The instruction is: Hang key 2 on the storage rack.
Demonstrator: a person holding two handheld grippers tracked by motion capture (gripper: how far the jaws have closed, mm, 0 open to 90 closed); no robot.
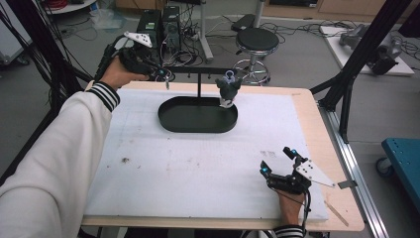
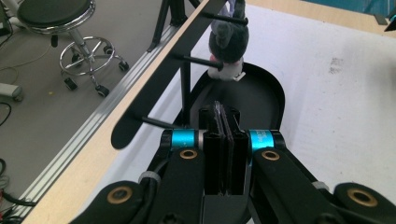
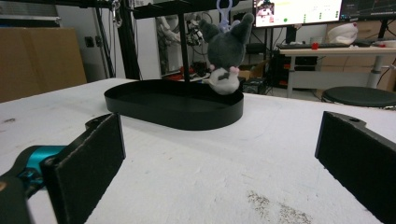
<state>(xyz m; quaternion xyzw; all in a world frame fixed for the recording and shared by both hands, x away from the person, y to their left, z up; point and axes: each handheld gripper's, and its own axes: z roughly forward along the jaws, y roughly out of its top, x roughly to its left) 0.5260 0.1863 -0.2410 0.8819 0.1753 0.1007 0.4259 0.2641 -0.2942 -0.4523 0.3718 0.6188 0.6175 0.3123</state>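
Note:
A grey and white plush toy [image 1: 228,90] [image 2: 227,42] [image 3: 226,51] hangs by a lilac ring from the crossbar [image 1: 198,71] of a black stand. Its feet are just over the right end of the stand's oval black tray [image 1: 171,124] [image 3: 177,114]. My left gripper [image 1: 159,74] [image 2: 223,109] is shut at the crossbar's left end, held above the table's far edge. A small metal piece [image 1: 167,82] dangles below its tip; I cannot tell if it is held. My right gripper [image 1: 279,160] [image 3: 219,163] rests open on the mat at the front right, facing the tray.
A white mat [image 1: 198,168] covers most of the wooden table [image 1: 317,129]. Short pegs [image 2: 198,59] stick out of the crossbar. Beyond the far edge stand a stool [image 1: 256,42] and computer boxes [image 1: 161,25]. A black frame post [image 1: 361,54] rises at the right, near a blue cart [image 1: 403,158].

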